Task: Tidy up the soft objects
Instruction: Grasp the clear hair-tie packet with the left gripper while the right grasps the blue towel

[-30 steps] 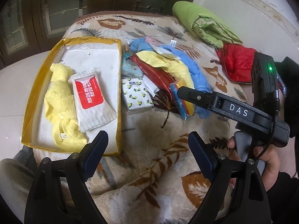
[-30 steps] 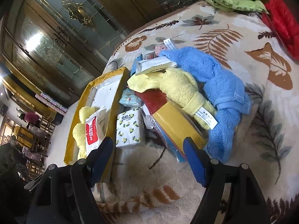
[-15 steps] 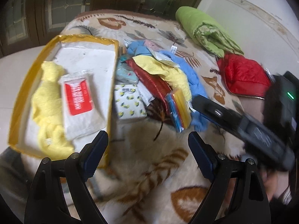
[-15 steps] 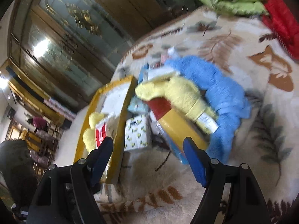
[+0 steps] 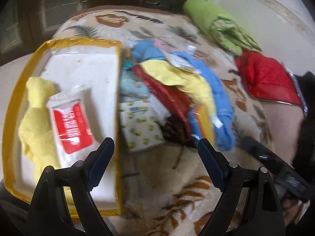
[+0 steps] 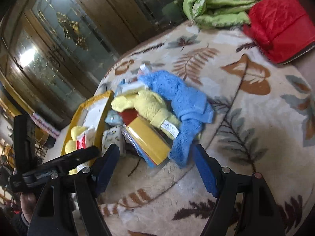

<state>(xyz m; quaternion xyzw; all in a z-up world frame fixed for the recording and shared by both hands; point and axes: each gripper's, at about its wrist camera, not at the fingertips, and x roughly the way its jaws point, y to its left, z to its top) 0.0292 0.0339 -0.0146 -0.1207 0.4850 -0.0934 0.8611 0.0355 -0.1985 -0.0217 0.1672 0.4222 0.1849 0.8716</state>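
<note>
- Left gripper point(image 5: 155, 153): fingers wide apart, nothing between them; hovering above the blanket point(image 5: 157, 186), left finger point(image 5: 102, 157) over the tray's right edge.
- Right gripper point(image 6: 155, 165): fingers wide apart, empty; pile of soft things just ahead of the tips.
- Tray point(image 5: 118, 102): yellow-rimmed, white floor, ahead and left of the left fingers; seen far left of the right fingers in the right wrist view.
- Yellow towel point(image 5: 35, 118): bunched, lying inside the tray along its left side.
- Red-and-white pack point(image 5: 70, 125): flat in the tray, touching the yellow towel, just ahead of the left finger.
- Tissue pack point(image 5: 139, 125): white with small yellow print, on the blanket just outside the tray's right edge, ahead between the left gripper's fingers.
- Pale blue pack point(image 5: 132, 84): beyond the tissue pack, beside the tray rim; print blurred.
- Yellow cloth point(image 6: 145, 106): with white label, draped over the pile, ahead between the right gripper's fingers.
- Blue towel point(image 6: 183, 106): lying across and down the right side of the pile, its lower end just ahead of the right finger point(image 6: 204, 169).
- Yellow packet point(image 6: 147, 141): flat, tilted, under the yellow cloth, ahead between the right fingers.
- Red packet point(image 5: 165, 92): partly buried under the yellow cloth, mid-pile.
- Green quilt point(image 6: 214, 7): rolled, far ahead and right, touching the red bag.
- Red bag point(image 6: 281, 23): quilted, far right of both grippers, well apart from the pile.
- Cabinet point(image 6: 59, 39): dark wood with glass doors, behind the bed, upper left.
</note>
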